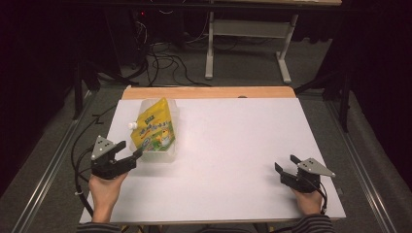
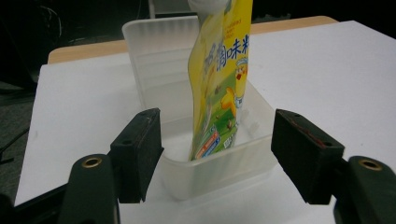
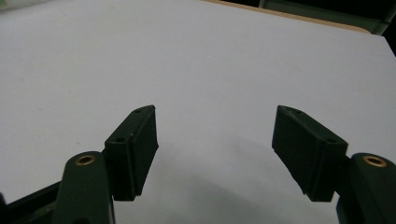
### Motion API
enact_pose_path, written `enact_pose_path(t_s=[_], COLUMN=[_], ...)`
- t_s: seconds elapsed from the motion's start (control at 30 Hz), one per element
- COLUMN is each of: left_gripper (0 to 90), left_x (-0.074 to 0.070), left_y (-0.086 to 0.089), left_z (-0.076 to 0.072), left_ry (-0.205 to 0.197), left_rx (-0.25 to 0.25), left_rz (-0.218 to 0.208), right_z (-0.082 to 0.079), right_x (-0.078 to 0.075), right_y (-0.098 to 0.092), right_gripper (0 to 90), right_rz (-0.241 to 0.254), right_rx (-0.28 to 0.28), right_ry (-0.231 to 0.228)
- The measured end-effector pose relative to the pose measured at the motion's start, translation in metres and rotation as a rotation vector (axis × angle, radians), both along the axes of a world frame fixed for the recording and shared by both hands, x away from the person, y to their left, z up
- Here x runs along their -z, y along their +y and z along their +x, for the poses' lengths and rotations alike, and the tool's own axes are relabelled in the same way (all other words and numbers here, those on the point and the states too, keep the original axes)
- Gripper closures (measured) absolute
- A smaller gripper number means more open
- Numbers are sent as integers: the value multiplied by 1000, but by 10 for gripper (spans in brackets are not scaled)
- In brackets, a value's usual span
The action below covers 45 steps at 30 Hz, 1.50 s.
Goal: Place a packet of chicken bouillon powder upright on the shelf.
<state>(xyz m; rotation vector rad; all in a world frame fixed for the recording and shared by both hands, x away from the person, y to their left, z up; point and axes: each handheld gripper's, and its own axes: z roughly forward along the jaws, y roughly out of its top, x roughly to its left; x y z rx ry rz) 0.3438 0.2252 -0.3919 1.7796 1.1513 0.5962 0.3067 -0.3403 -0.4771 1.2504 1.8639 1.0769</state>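
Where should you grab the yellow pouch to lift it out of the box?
Probably near the top of the yellow spouted pouch, just under its white cap, coming from above. It leans inside the clear plastic box, whose walls hide its lower part, so only the flat upper part is free to pinch.

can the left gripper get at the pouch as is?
Probably yes. The left gripper is open right at the tub, and the pouch sticks up above the rim with nothing over it.

The yellow pouch point(image 2: 219, 88) loses its cap, probably white, past the left gripper view's top edge.
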Motion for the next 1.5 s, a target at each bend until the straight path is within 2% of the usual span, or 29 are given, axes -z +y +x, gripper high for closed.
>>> enact_pose_path(t_s=[0.2,0.43,0.57,0.87,1.0,1.1,1.33,1.5], left_gripper=[311,302,304,298,286,262,256,253], left_x=[5,7,8,11,13,14,13,14], left_y=[2,2,-4,-14,-20,-25,-32,-40], left_z=[-6,-17,-25,-31,-35,-37,-39,-40], left_ry=[17,12,1,0,-6,-19,-40,-26], left_rx=[-13,-21,-11,20,24,9,13,34], left_rz=[-14,-35,-51,-75,-52,-37,-65,-51], right_z=[0,0,0,0,0,0,0,0], right_x=[0,0,0,0,0,0,0,0], right_y=[0,0,0,0,0,1,1,0], right_gripper=[318,318,318,319,319,319,319,319], right_rz=[-1,-2,-4,-3,-6,0,-4,-9], right_rx=[0,0,-5,-2,-5,1,1,-1], right_ry=[0,3,0,2,-1,3,7,3])
